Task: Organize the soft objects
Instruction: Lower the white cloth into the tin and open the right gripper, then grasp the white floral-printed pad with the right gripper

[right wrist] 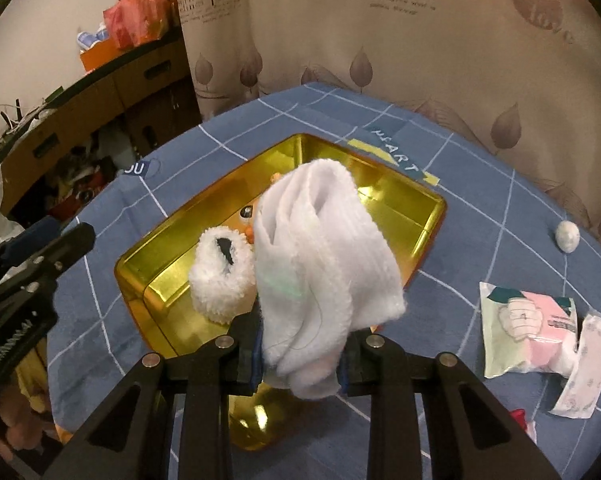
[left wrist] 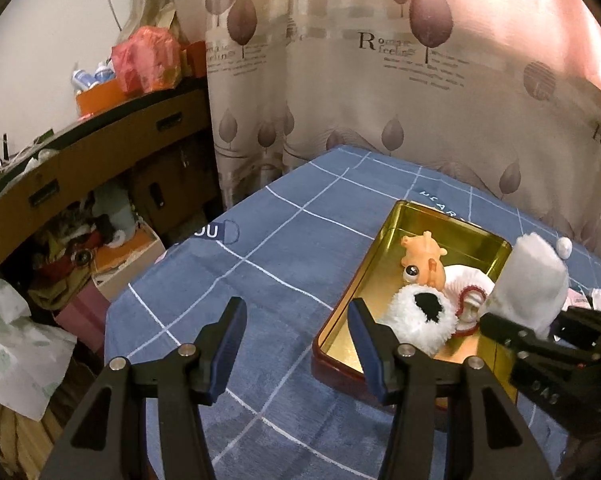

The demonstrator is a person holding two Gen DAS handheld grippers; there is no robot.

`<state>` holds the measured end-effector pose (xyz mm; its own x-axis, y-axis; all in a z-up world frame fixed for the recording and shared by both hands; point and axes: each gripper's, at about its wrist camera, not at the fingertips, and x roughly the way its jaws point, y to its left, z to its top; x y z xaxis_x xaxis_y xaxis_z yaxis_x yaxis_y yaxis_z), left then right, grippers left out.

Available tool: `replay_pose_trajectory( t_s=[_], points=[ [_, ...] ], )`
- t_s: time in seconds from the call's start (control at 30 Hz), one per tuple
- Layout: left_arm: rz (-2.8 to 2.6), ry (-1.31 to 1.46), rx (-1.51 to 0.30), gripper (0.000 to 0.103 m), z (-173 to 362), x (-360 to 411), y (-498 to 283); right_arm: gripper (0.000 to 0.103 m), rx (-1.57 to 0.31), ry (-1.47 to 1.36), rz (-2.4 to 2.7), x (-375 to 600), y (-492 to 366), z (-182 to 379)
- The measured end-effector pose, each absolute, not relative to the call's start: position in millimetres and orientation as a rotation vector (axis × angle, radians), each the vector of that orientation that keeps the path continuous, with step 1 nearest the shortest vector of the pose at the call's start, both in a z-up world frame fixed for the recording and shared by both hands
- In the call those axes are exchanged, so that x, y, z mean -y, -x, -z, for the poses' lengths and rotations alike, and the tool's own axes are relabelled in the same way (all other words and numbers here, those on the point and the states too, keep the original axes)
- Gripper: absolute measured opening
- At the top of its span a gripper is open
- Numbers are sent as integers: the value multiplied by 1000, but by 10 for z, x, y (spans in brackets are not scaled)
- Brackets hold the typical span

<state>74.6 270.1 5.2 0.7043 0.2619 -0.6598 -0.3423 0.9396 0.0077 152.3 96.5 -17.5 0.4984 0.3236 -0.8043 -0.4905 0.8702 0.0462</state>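
My right gripper [right wrist: 300, 364] is clamped on a white folded cloth [right wrist: 320, 264], pinching it at its lower end so the bundle stands up out of the jaws, its long axis running away from me toward the top of the right wrist frame. The gold tin [right wrist: 404, 216] lies directly beyond and beneath it, so as I judge it the cloth only needs to go forward and down to land inside; this hand is clearly the nearer one for that. In the left wrist view the same cloth sits at the right edge, over the tin's near right corner.

My left gripper [left wrist: 296, 344] hangs open and empty over the blue checked tablecloth [left wrist: 228, 272], just left of the tin, right finger overlapping its rim.

Inside the tin: a fluffy white toy with a black patch [left wrist: 416, 316], an orange rubber toy [left wrist: 424, 264], and something white with red trim [left wrist: 470, 284]. Outside, right side of the right wrist frame: a small white ball [right wrist: 567, 236] and two packets [right wrist: 528, 324].
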Motion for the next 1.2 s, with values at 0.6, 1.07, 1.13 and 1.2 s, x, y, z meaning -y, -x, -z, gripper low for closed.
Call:
replay_pose_trajectory(
  t_s=[0.6,1.07,1.13,1.2],
  points=[
    [-336,128,-713,54,-39,-2693,-747,59,-937,205,-507,-1081,-1597,202],
    [-321,94,-721,54,-32,-2621,-787,69,-875,78,-462,-452,-1338,-46],
    [-322,89,-719,54,-35,-2609,-784,71,-875,62,-427,-212,-1285,-34],
    [-324,83,-716,54,-42,-2602,-782,71,-876,55,-384,17,-1258,-38]
  ],
)
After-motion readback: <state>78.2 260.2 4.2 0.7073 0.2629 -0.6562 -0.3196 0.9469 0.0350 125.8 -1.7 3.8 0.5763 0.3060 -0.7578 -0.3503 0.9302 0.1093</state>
